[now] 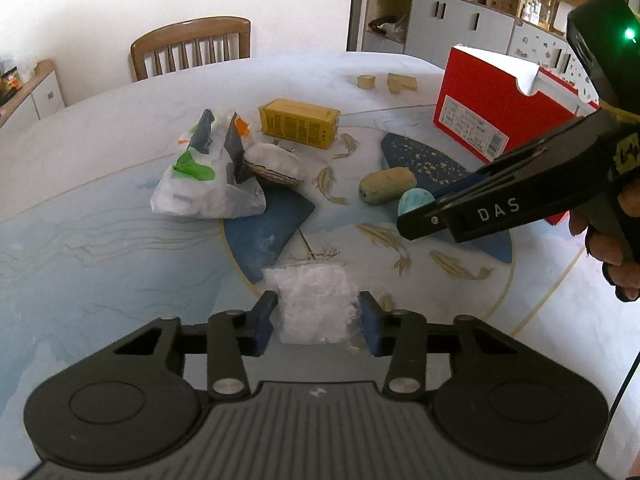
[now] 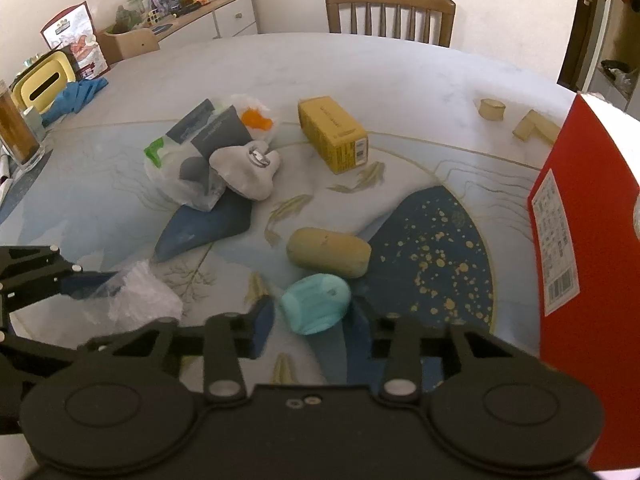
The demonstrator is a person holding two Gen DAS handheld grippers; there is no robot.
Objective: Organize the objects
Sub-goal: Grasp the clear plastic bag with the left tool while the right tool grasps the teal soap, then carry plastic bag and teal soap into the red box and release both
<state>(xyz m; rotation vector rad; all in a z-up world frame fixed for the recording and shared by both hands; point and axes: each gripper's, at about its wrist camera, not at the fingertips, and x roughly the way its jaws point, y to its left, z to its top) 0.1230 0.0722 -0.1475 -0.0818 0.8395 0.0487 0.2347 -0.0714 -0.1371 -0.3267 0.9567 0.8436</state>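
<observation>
My left gripper (image 1: 318, 316) has its jaws around a crumpled clear plastic wrap (image 1: 314, 304), touching it on both sides; the wrap also shows in the right wrist view (image 2: 144, 300). My right gripper (image 2: 316, 320) has its jaws on either side of a teal soap-shaped block (image 2: 316, 306), which is seen between its fingers in the left wrist view (image 1: 414, 202). A tan oblong block (image 2: 328, 252) lies just beyond it. A yellow carton (image 2: 332, 134), a plastic bag of items (image 2: 188, 156) and a grey pouch (image 2: 248, 168) lie further out.
An open red box (image 2: 580, 240) stands at the right of the table (image 2: 400, 72). Small wooden pieces (image 2: 516, 118) lie at the far right. A chair (image 2: 390, 12) stands behind the table. A blue cloth (image 2: 78, 94) and a yellow holder (image 2: 42, 82) sit at the far left.
</observation>
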